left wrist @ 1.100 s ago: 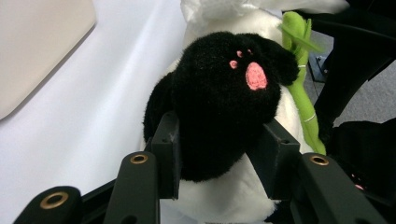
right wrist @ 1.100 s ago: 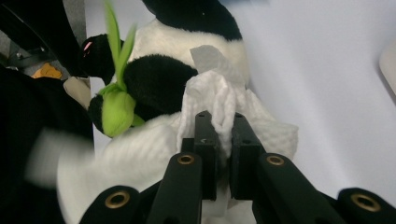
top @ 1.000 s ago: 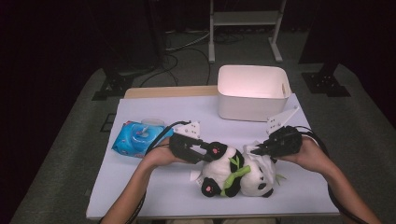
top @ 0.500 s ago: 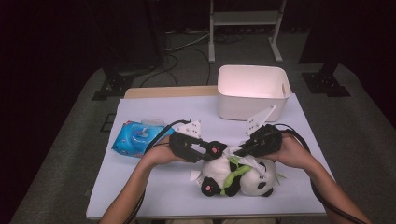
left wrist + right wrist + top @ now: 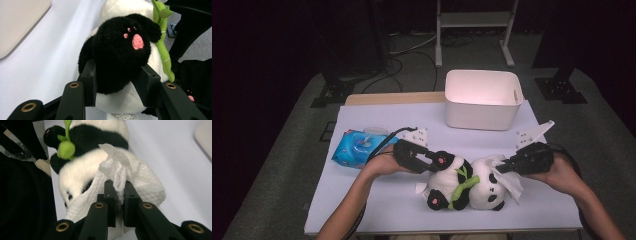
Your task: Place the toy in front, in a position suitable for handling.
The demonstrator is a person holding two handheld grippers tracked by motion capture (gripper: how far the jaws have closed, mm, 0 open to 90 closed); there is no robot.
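Note:
A plush panda (image 5: 472, 187) with a green bamboo sprig (image 5: 462, 185) lies on its back on the white table (image 5: 377, 200). My left gripper (image 5: 438, 162) is shut on one of its black paws (image 5: 120, 52), which has a pink pad; the paw bulges between the jaws. My right gripper (image 5: 501, 170) is shut on a crumpled white wipe (image 5: 125, 182), which rests against the panda's white head (image 5: 77, 177). The wipe (image 5: 511, 184) hangs down over the head at the right side.
A white bin (image 5: 482, 97) stands at the back of the table. A blue pack of wet wipes (image 5: 359, 147) lies at the left, close behind my left hand. A wooden board (image 5: 387, 98) runs along the table's far edge.
My right gripper moved left over the panda with the wipe, then came back right to the head. The left gripper has stayed put on the paw.

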